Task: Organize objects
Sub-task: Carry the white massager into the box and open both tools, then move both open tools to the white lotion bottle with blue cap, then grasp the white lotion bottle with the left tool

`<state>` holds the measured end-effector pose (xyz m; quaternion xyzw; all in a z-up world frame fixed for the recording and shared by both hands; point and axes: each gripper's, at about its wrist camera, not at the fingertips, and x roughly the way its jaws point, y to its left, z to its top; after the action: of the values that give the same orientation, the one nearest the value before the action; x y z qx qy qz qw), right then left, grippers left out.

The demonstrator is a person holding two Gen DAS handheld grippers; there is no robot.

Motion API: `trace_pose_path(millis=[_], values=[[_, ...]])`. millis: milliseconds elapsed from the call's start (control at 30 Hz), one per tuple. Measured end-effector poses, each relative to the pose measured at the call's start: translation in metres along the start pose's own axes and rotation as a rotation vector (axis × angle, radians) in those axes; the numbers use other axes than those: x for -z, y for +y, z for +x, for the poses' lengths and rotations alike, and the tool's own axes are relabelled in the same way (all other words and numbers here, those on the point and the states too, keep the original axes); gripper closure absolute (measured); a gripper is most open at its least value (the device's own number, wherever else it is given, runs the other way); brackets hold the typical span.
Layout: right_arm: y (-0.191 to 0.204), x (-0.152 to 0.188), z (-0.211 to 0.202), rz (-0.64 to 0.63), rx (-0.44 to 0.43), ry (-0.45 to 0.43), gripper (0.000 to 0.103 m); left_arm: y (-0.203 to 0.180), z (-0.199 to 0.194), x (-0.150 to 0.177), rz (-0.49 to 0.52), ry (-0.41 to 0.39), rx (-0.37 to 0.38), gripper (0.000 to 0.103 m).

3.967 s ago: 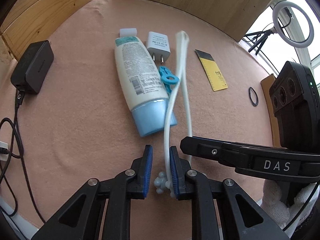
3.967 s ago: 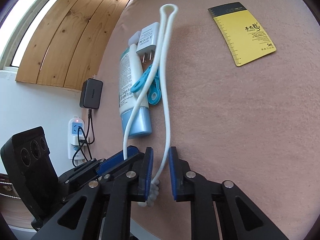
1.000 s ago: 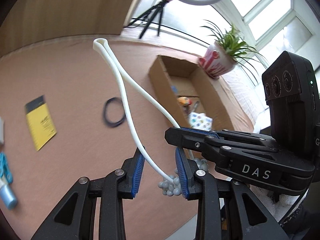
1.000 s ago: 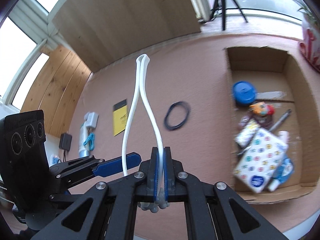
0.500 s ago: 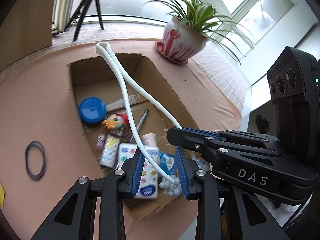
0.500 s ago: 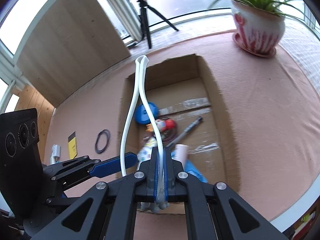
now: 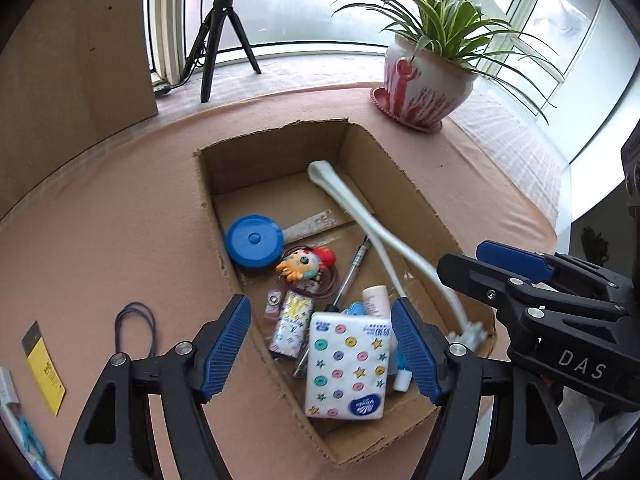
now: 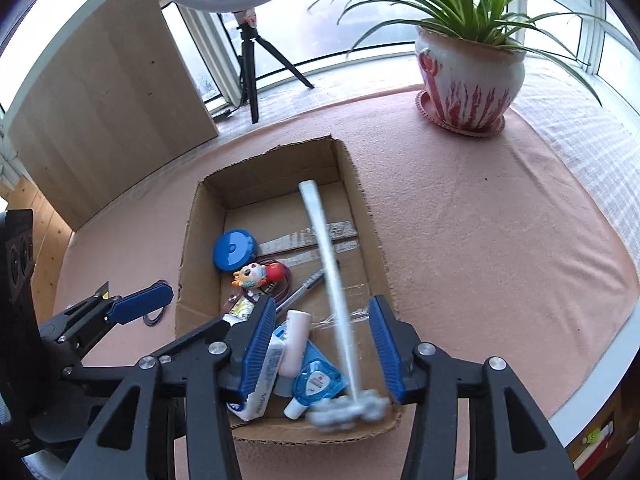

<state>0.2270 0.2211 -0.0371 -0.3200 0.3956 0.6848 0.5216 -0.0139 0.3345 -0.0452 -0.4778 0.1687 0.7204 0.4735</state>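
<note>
Cardboard box point(image 7: 404, 184), brown and open at the top, sits on the soft pink cloth point(image 7: 100, 248) that covers the table. Inside the box lies a long white loop point(image 7: 352, 204), smooth and rubbery, folded into two thin strands. Its bent end rests near the far wall of the box, and its knobby grey-white end point(image 8: 348, 410) lies at the near wall; this part is blurred in the right wrist view.

The left gripper point(image 7: 322, 346) hovers above the near part of the box with its blue ribbed pads point(image 7: 224, 344) spread wide and nothing between them. The right gripper point(image 8: 320, 350) is also spread wide; the white loop passes between its pads point(image 8: 258, 350) but neither pad touches it.

Other things in the box: a round blue lid point(image 7: 254, 242) with a small knob, a small cartoon figure point(image 7: 306, 264) with orange and red parts, a slim pen point(image 7: 352, 272), a pale pink tube point(image 8: 294, 342), a blue drop-shaped correction tape point(image 8: 316, 382), and a soft white tissue pack point(image 7: 346, 364) printed with coloured buttons and stars.

On the cloth, left of the box, lie a thin black hair tie point(image 7: 134, 328) and a flat yellow card point(image 7: 44, 368). Behind the box stands a white ceramic pot point(image 7: 424, 84) with red pattern and long striped green leaves.
</note>
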Motion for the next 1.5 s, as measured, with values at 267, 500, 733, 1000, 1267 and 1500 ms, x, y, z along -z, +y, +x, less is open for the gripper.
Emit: trace_pose_path(millis=[267,500,733,1000,1267,1500], values=[[0.032,0.007,0.001,-0.051,-0.068,-0.016,0.058,0.055,-0.035,0.033,-0.104,-0.015,-0.044,0.027],[0.069,0.016,0.004,-0.121,-0.118,-0.004,0.058,0.121,-0.073,0.069,-0.241,-0.042,-0.112,0.027],[0.105,0.028,0.009,-0.192,-0.170,0.044,0.058,0.200,-0.107,0.111,-0.403,-0.043,-0.208,0.027],[0.134,0.041,0.018,-0.238,-0.212,0.096,0.058,0.310,-0.140,0.158,-0.626,-0.026,-0.352,0.027],[0.143,0.051,0.023,-0.227,-0.219,0.129,0.058,0.380,-0.141,0.192,-0.740,0.039,-0.386,0.027],[0.150,0.056,0.024,-0.213,-0.226,0.143,0.058,0.392,-0.127,0.197,-0.755,0.067,-0.363,0.028]])
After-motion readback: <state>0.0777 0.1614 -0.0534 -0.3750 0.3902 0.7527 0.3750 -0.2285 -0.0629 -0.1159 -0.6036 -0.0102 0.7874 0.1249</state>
